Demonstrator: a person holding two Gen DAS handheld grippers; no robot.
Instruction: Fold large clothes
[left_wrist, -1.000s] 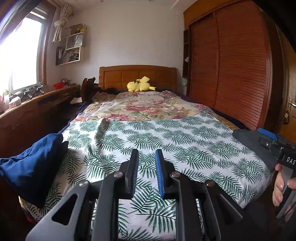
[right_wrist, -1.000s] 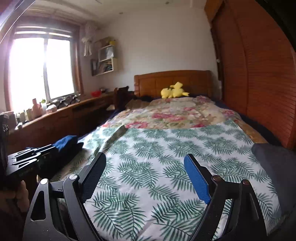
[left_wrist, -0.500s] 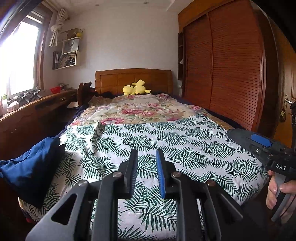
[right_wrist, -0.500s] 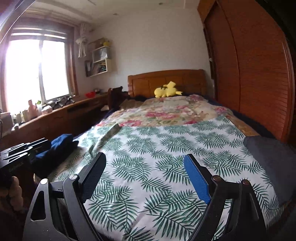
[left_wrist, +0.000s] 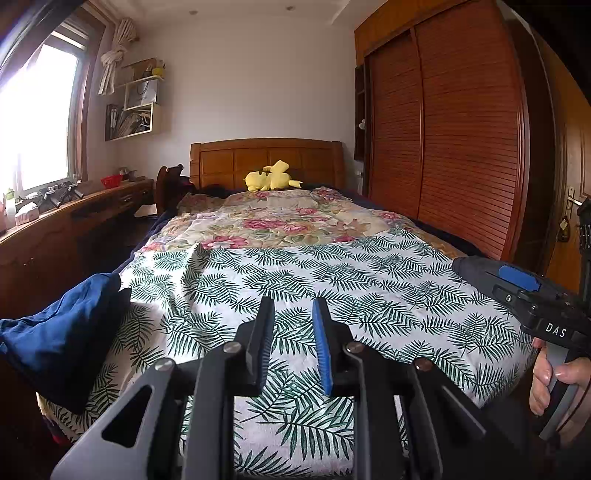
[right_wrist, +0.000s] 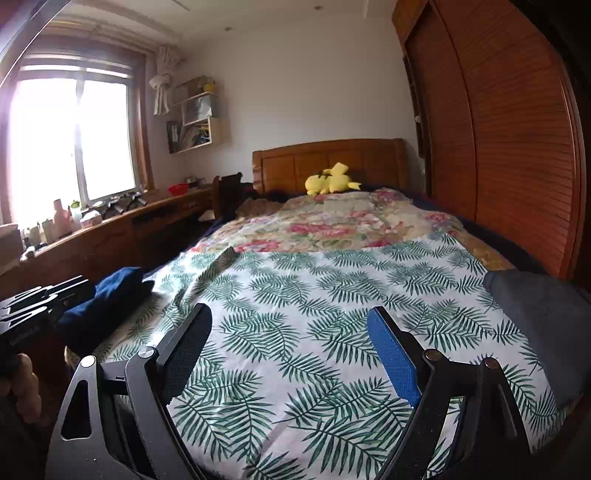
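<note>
A fern-print sheet (left_wrist: 332, 280) lies spread over the near half of the bed. On its left edge rests a folded blue garment (left_wrist: 62, 332) (right_wrist: 107, 299). A dark grey garment (right_wrist: 543, 314) lies on the right edge. My left gripper (left_wrist: 291, 314) hovers over the sheet's near end, its jaws a narrow gap apart with nothing between them. My right gripper (right_wrist: 288, 325) stands wide open over the sheet, holding nothing. Each gripper shows at the side of the other's view, held by a hand (left_wrist: 554, 376).
A floral quilt (left_wrist: 280, 218) covers the far half of the bed, with a yellow plush toy (left_wrist: 271, 177) at the wooden headboard (left_wrist: 266, 158). A long wooden desk (right_wrist: 122, 229) runs under the window on the left. Slatted wardrobe doors (left_wrist: 443, 147) line the right.
Both views have drifted slightly sideways. The garments and the sheet lie as before, and both grippers keep about the same opening.
</note>
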